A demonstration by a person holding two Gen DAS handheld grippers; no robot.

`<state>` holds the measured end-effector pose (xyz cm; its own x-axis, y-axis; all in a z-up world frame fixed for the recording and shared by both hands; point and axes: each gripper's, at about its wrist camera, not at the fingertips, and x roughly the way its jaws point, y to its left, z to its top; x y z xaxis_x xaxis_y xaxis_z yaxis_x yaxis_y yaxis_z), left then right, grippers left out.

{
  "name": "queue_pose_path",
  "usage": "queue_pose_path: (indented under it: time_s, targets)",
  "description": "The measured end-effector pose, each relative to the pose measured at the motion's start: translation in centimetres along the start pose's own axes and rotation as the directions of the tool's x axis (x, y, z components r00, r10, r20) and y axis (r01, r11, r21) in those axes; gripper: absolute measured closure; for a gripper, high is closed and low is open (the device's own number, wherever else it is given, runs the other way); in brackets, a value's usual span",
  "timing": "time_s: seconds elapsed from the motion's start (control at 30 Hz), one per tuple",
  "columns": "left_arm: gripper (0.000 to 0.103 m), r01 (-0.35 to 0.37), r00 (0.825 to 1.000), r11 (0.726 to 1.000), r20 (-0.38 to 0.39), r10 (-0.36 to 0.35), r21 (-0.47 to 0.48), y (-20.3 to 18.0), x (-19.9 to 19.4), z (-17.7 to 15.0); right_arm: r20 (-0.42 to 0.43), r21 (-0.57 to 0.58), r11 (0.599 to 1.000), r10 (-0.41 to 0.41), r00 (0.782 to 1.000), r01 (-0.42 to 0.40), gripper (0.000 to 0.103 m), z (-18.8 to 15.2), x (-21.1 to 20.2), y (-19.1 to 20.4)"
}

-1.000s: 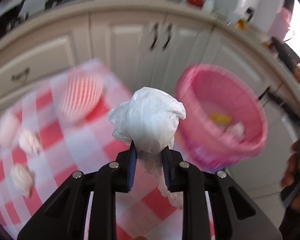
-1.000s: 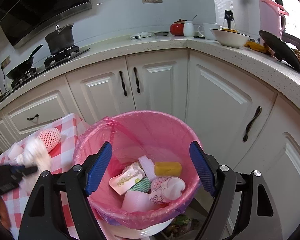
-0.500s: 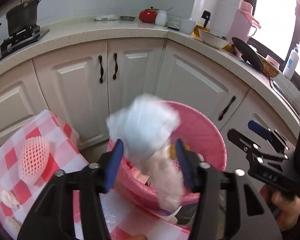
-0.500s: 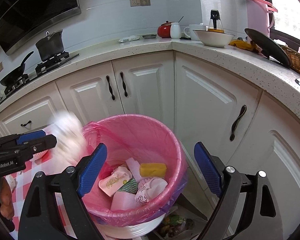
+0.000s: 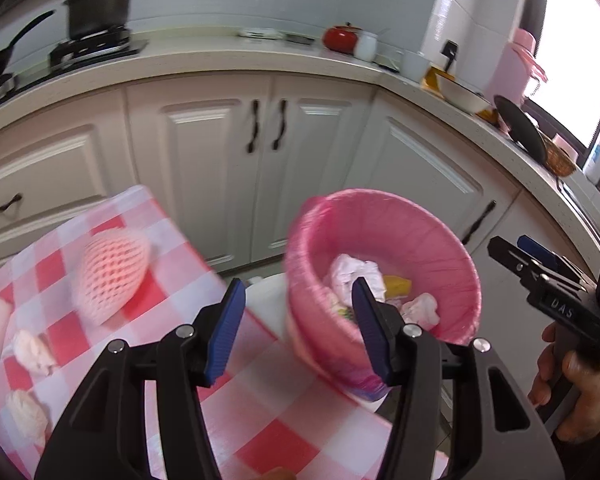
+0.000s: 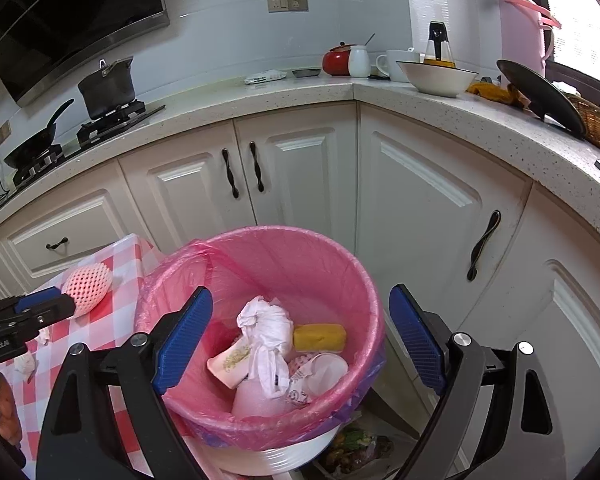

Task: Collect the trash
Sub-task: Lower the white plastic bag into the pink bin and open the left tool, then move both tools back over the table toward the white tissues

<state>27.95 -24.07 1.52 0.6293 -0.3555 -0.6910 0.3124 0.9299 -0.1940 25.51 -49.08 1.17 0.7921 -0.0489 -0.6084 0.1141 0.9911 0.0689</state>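
Observation:
A bin with a pink liner [image 6: 332, 256] [image 5: 440, 248] stands beside the red-checked table [image 5: 260, 408]. The crumpled white plastic bag [image 6: 266, 328] [image 5: 354, 270] lies inside it on top of cups, wrappers and a yellow sponge [image 6: 320, 337]. My left gripper [image 5: 298, 326] is open and empty over the table edge, left of the bin. My right gripper [image 6: 300, 348] is open and empty, hovering over the bin. A pink foam net [image 5: 110, 274] [image 6: 86, 286] and several crumpled tissues [image 5: 32, 350] lie on the table.
White cabinets [image 6: 300, 184] and a corner counter [image 6: 440, 108] stand behind the bin. A stove with a pot [image 6: 108, 88] and a pan is at the left. A bowl [image 6: 436, 76], cups and a pink flask are on the counter. A dark bag of scraps [image 6: 356, 446] lies under the bin.
My left gripper opened and let go of the white bag, which fell into the bin. The left gripper has since pulled back to the left over the table edge.

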Motion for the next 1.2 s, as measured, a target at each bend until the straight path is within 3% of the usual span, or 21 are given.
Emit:
queue_pose_path:
  time_s: [0.57, 0.9, 1.2]
  targets:
    - [0.043, -0.143, 0.988, 0.975, 0.037, 0.151, -0.173, 11.7, -7.6, -5.3, -0.019, -0.053, 0.995, 0.085, 0.996, -0.086, 0.019, -1.4, -1.2, 7.3]
    - [0.043, -0.226, 0.973, 0.947, -0.002, 0.232, -0.227, 17.9, -10.4, -9.3, -0.046, -0.091, 0.987, 0.127, 0.991, -0.131, 0.019, -2.8, -1.8, 11.4]
    - [0.043, -0.256, 0.966, 0.927, -0.038, 0.256, -0.274, 21.7, -11.4, -12.0, -0.08, -0.138, 0.973, 0.177, 0.981, -0.186, 0.019, -4.1, -2.1, 15.9]
